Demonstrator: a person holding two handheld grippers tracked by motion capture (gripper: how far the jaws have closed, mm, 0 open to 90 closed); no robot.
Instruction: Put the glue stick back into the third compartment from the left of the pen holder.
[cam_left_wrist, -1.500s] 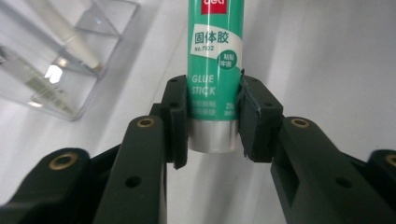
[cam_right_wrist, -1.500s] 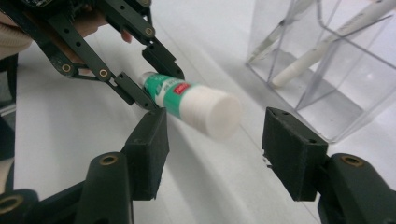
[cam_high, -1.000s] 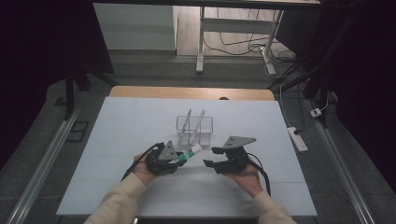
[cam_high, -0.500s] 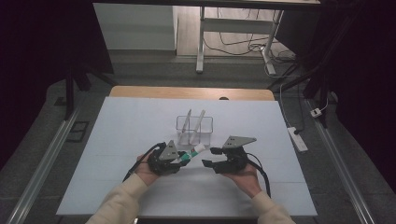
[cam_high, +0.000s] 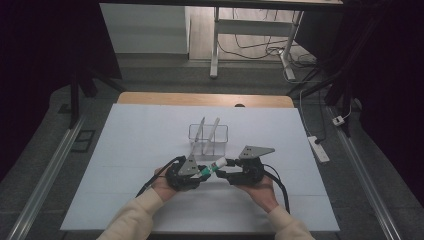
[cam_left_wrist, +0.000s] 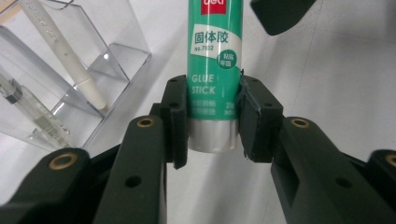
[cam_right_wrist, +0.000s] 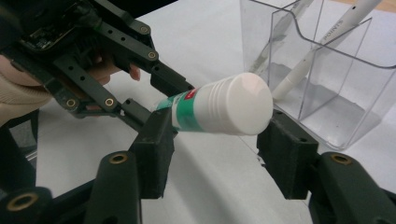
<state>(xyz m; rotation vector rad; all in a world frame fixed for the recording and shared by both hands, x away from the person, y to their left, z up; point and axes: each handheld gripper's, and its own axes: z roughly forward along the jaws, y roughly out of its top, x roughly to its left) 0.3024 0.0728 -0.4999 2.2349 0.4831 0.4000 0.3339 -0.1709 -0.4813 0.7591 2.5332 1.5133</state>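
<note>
My left gripper (cam_left_wrist: 214, 119) clamps the glue stick (cam_left_wrist: 214, 60); its white cap (cam_right_wrist: 233, 105) sits between my right gripper (cam_right_wrist: 215, 149), whose jaws have just been closing, not yet pressing.

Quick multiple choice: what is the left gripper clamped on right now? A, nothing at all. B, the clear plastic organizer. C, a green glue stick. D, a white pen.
C: in the left gripper view the left gripper has its jaws pressed on both sides of the green glue stick, near its silver end.
</note>
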